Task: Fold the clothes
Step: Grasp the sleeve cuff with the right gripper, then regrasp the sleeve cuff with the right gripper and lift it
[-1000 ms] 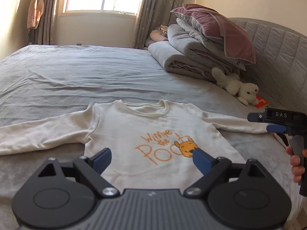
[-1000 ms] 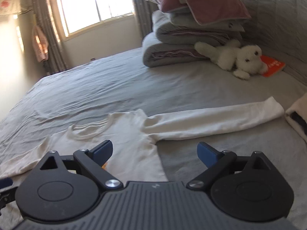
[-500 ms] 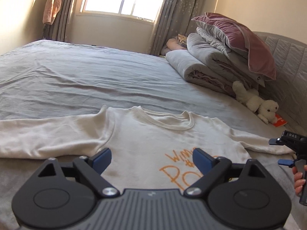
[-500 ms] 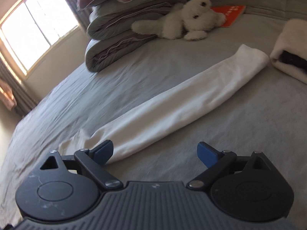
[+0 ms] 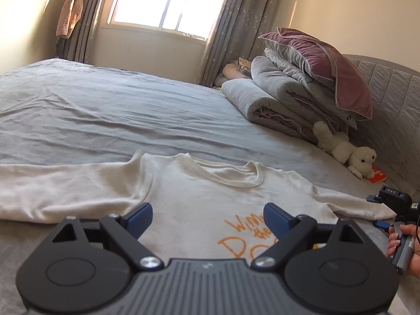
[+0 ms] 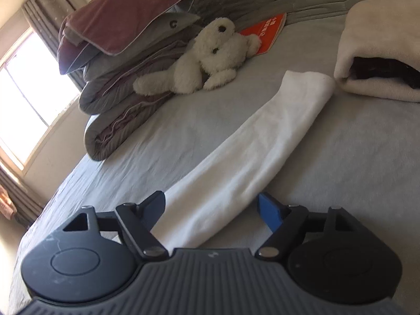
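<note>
Shirt print reads "Winn", "the", "Po" in orange.

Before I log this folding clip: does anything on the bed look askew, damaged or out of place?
Nothing stands out. The cream shirt lies flat on the grey bedsheet, both sleeves spread. The plush dog, orange booklet and stacked bedding sit undisturbed near the headboard. No tears or spills show.

shirts: one
plush toys: one
orange booklets: one
folded quilts: maybe two
pillows: one
</note>
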Available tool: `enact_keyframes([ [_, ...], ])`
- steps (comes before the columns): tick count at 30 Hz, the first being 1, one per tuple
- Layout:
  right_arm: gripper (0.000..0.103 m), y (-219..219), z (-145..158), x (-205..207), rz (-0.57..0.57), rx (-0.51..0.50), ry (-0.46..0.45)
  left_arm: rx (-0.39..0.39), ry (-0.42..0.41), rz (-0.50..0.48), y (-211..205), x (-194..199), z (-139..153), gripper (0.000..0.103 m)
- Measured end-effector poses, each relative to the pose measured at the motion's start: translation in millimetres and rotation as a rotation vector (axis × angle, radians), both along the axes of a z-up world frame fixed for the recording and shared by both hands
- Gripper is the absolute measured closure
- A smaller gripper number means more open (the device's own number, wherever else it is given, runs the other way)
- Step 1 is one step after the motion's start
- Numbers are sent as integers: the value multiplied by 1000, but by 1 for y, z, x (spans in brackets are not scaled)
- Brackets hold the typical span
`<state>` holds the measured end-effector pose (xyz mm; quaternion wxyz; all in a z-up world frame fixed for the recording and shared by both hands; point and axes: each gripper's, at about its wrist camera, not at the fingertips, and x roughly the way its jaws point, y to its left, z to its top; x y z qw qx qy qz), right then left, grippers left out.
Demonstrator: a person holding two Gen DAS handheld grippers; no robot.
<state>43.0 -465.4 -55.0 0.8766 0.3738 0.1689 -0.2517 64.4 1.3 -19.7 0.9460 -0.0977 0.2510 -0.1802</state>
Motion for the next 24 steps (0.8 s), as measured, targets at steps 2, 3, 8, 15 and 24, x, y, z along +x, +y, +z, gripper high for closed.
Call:
enact_keyframes([
  [2, 26, -5, -1, 1, -10, 0, -13, 0, 6, 0, -1, 2, -2, 11],
  [3, 28, -8, -2, 1, -17, -1, -21, 1, 9, 0, -2, 3, -3, 11],
  [8, 38, -16, -7, 0, -77, 21, -59, 1, 33, -6, -8, 5, -8, 11],
  [15, 64, -11, 1, -3, -77, -17, -83, 7, 55, -37, -11, 5, -10, 11],
  [24, 89, 28, 41, -1, 85, -179, -147, 5, 127, -53, -10, 7, -12, 13],
])
